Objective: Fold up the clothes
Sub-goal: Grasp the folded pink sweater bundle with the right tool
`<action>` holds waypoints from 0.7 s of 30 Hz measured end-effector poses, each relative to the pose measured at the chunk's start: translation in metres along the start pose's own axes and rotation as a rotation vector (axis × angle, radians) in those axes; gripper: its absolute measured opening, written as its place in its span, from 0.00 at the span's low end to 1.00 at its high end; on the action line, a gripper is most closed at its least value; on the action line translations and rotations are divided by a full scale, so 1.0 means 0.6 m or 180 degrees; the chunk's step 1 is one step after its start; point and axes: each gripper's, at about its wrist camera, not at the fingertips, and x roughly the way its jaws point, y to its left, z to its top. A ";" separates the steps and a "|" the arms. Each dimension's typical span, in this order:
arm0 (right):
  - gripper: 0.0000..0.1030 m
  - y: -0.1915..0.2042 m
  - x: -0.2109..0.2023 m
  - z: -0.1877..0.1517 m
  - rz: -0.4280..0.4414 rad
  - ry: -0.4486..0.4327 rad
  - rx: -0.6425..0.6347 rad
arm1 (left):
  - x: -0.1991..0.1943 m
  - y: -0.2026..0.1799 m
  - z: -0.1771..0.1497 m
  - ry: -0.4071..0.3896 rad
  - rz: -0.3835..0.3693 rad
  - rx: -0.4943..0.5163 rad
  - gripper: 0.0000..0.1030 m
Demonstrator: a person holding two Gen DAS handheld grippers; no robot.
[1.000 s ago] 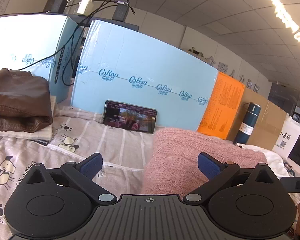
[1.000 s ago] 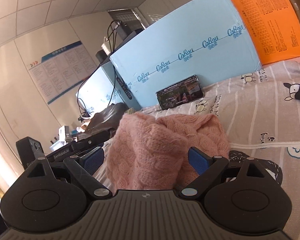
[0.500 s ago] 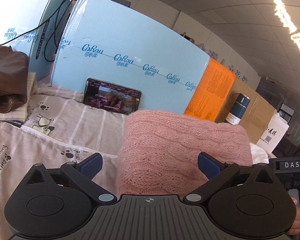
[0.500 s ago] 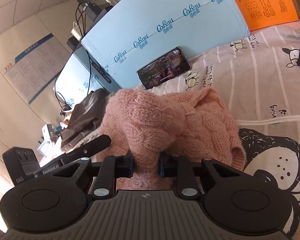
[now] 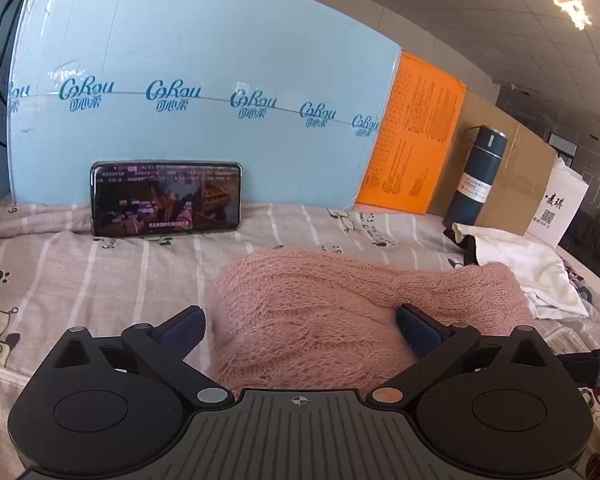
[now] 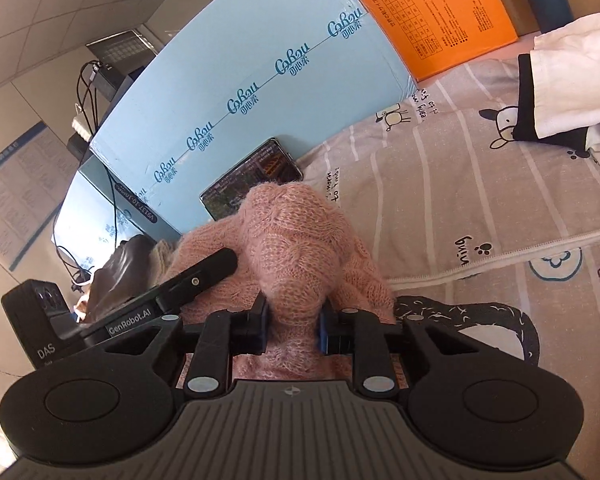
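Note:
A pink knitted sweater (image 5: pixel 340 288) lies bunched on the cartoon-print bedsheet (image 5: pixel 80 272). My left gripper (image 5: pixel 300 320) is open and low over the sheet, with the sweater's near edge between its wide jaws. Its right pad rests against the knit and its left pad stands clear. In the right wrist view my right gripper (image 6: pixel 293 322) pinches a raised bunch of the sweater (image 6: pixel 292 240). Both pads press into the wool while the jaws are opening slightly. One of the left gripper's fingers (image 6: pixel 204 276) reaches in at the sweater's left side.
A phone (image 5: pixel 166 198) with its screen lit leans on a light blue foam board (image 5: pixel 200 80). To the right stand an orange box (image 5: pixel 412 136), a dark teal bottle (image 5: pixel 478 176) and a white bag (image 5: pixel 560 204). A white garment (image 5: pixel 520 264) lies beside the sweater. A brown jacket (image 6: pixel 120 272) sits far left.
The right gripper's jaws went from wide open to clamped on a bunch of the sweater and rolled. The left gripper slid right along the bed, and the brown jacket left its view.

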 end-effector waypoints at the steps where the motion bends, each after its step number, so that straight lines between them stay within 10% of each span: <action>1: 0.23 0.000 0.003 -0.003 -0.0067 -0.0032 -0.0060 | 0.005 0.004 -0.002 0.0039 -0.0010 -0.0052 1.00; 21: 0.84 -0.012 0.015 -0.025 -0.0279 -0.0206 -0.0205 | -0.041 0.087 -0.022 0.0138 -0.0135 -0.0824 1.00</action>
